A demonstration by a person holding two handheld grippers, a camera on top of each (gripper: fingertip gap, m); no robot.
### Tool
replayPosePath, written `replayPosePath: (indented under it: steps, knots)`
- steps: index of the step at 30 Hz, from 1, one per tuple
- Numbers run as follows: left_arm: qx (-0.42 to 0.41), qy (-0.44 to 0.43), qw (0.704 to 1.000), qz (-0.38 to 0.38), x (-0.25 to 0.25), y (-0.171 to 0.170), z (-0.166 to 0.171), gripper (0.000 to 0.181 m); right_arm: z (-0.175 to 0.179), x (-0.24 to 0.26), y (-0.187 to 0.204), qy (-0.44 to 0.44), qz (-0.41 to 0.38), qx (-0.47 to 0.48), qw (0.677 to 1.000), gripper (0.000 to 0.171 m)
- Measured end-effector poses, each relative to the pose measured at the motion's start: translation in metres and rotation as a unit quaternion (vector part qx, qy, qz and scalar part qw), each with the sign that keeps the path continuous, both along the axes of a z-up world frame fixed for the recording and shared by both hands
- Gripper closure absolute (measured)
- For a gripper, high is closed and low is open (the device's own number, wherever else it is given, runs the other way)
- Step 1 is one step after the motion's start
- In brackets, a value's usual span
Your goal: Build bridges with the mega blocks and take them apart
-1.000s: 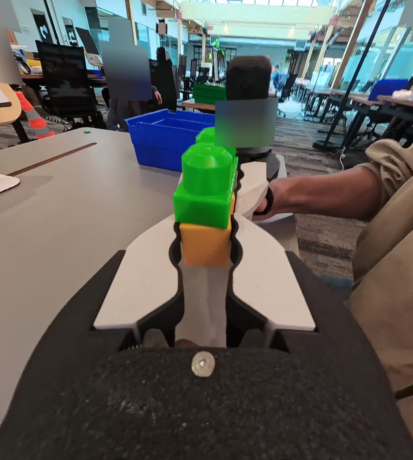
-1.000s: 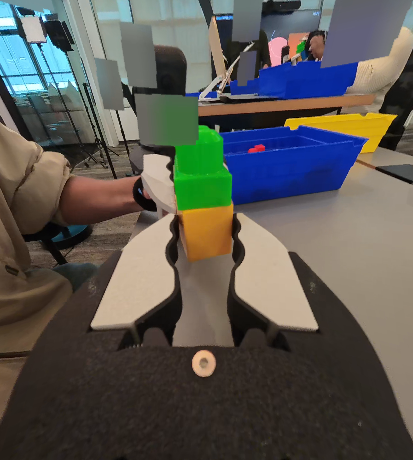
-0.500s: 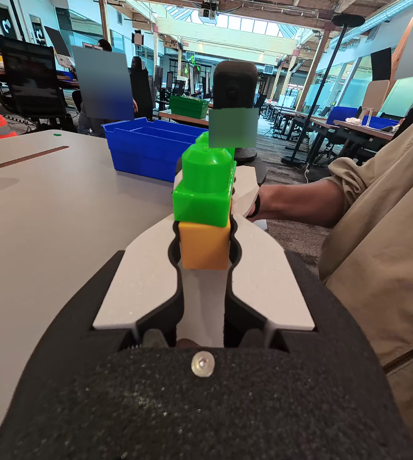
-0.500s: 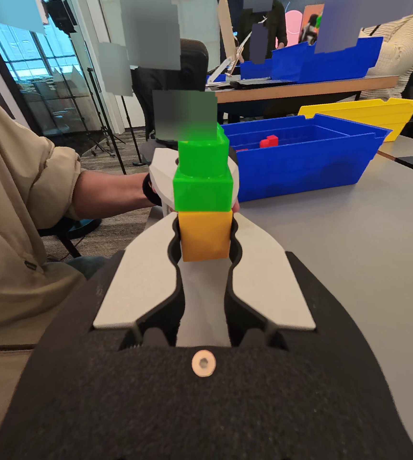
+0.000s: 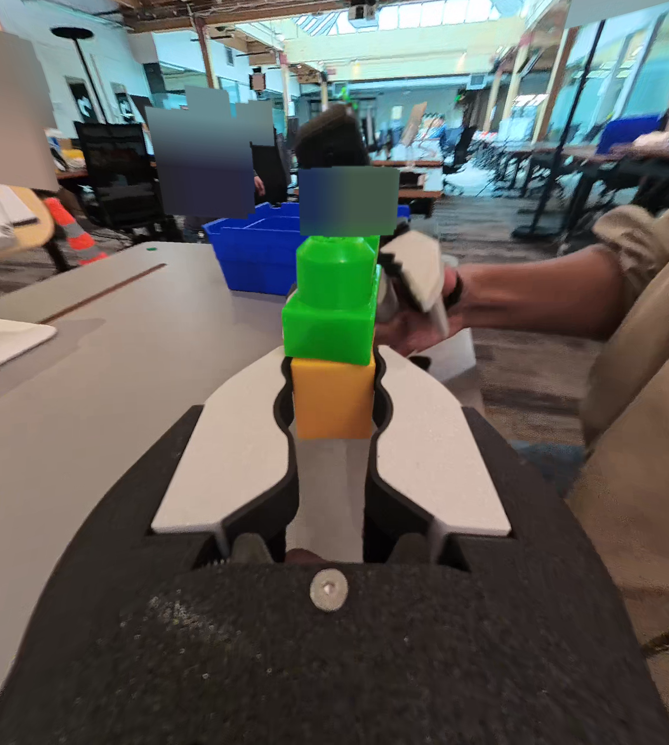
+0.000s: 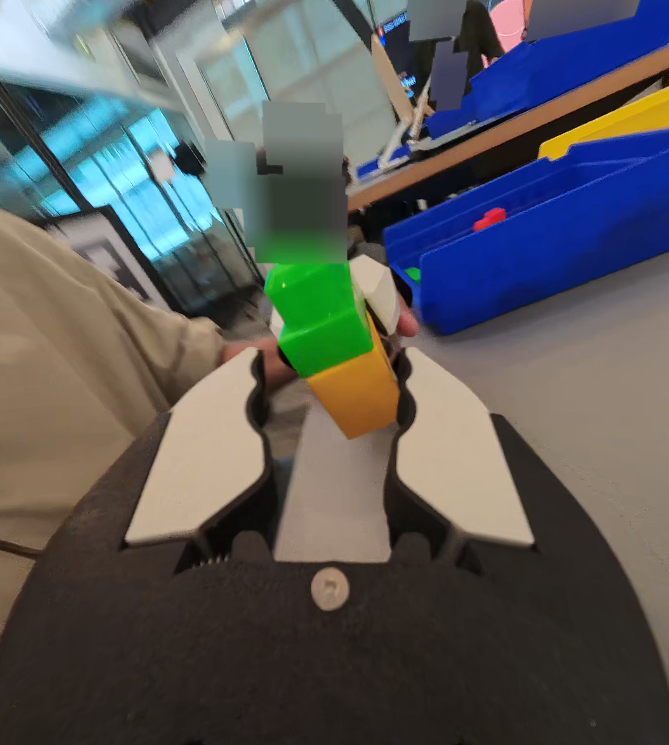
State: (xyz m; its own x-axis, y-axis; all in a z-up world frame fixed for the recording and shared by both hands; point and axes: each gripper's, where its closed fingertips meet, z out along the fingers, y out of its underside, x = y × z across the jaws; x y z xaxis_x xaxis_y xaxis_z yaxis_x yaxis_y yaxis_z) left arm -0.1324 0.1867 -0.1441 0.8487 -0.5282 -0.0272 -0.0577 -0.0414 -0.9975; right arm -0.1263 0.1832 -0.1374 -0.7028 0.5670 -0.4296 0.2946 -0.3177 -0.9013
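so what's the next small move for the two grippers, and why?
Probably re-close the right gripper on its end of the orange block. The left gripper is clamped on the other end with the green block on top. In the right wrist view the jaws stand open and the stack sits tilted, touching one finger only.

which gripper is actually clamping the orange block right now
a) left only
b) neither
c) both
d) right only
a: the left gripper has both fingers pressed against the orange block, while the right gripper stands open, with a gap on one side of the tilted block.
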Motion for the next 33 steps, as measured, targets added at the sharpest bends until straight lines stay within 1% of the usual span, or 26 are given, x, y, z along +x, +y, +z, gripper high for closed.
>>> replayPosePath:
  steps: [1, 2, 3, 6, 7, 11, 14, 15, 17, 19, 20, 21, 23, 25, 30, 33]
  knots:
    - [0.01, 0.017, 1.0, 0.006, 0.0, -0.001, 0.001, 0.146, 0.003, 0.002, 0.002, -0.022, 0.014, -0.048, 0.999, 0.095]
    - [0.022, 0.037, 0.999, 0.018, -0.001, -0.002, 0.002, 0.146, 0.007, 0.004, 0.003, -0.038, 0.031, -0.092, 0.994, 0.093]
    - [0.03, 0.071, 0.996, 0.034, -0.002, -0.001, 0.0, 0.146, 0.009, 0.005, 0.004, -0.059, 0.038, -0.132, 0.989, 0.087]
    - [0.046, 0.15, 0.985, 0.069, -0.001, 0.002, -0.007, 0.146, 0.011, -0.003, 0.013, -0.114, 0.025, -0.233, 0.965, 0.083]
    - [0.052, 0.164, 0.982, 0.074, 0.001, 0.003, -0.008, 0.146, 0.009, -0.005, 0.014, -0.129, 0.021, -0.251, 0.959, 0.081]
    - [0.058, 0.211, 0.972, 0.089, 0.008, 0.008, -0.015, 0.146, 0.001, -0.009, 0.012, -0.148, 0.002, -0.236, 0.96, 0.068]
    - [0.064, 0.216, 0.969, 0.098, 0.006, 0.008, -0.011, 0.146, -0.009, -0.01, 0.016, -0.159, -0.019, -0.206, 0.965, 0.056]
    - [0.063, 0.216, 0.969, 0.099, 0.004, 0.007, -0.01, 0.146, -0.011, -0.008, 0.014, -0.16, -0.014, -0.193, 0.968, 0.056]
    - [0.072, 0.213, 0.969, 0.1, 0.004, 0.006, -0.007, 0.146, -0.012, -0.003, 0.0, -0.17, 0.021, -0.181, 0.968, 0.055]
    - [0.082, 0.221, 0.967, 0.097, 0.007, 0.005, -0.005, 0.146, -0.008, -0.002, -0.01, -0.169, 0.046, -0.193, 0.966, 0.058]
    - [0.092, 0.224, 0.965, 0.101, 0.006, 0.005, -0.004, 0.146, -0.004, -0.001, -0.012, -0.167, 0.06, -0.21, 0.961, 0.068]
    - [0.09, 0.224, 0.966, 0.096, 0.006, 0.004, -0.004, 0.146, -0.004, -0.001, -0.013, -0.17, 0.069, -0.211, 0.96, 0.069]
    - [0.097, 0.233, 0.963, 0.092, 0.006, 0.002, -0.002, 0.145, -0.003, -0.001, -0.016, -0.166, 0.076, -0.216, 0.959, 0.07]
    - [0.097, 0.221, 0.967, 0.086, 0.007, 0.0, 0.002, 0.146, 0.0, 0.0, -0.017, -0.168, 0.091, -0.23, 0.954, 0.072]
    - [0.105, 0.204, 0.97, 0.077, 0.012, -0.003, 0.004, 0.146, 0.001, 0.004, -0.02, -0.171, 0.117, -0.226, 0.952, 0.074]
    - [0.089, 0.21, 0.971, 0.066, 0.012, -0.004, -0.001, 0.145, -0.003, 0.005, -0.021, -0.174, 0.124, -0.224, 0.951, 0.073]
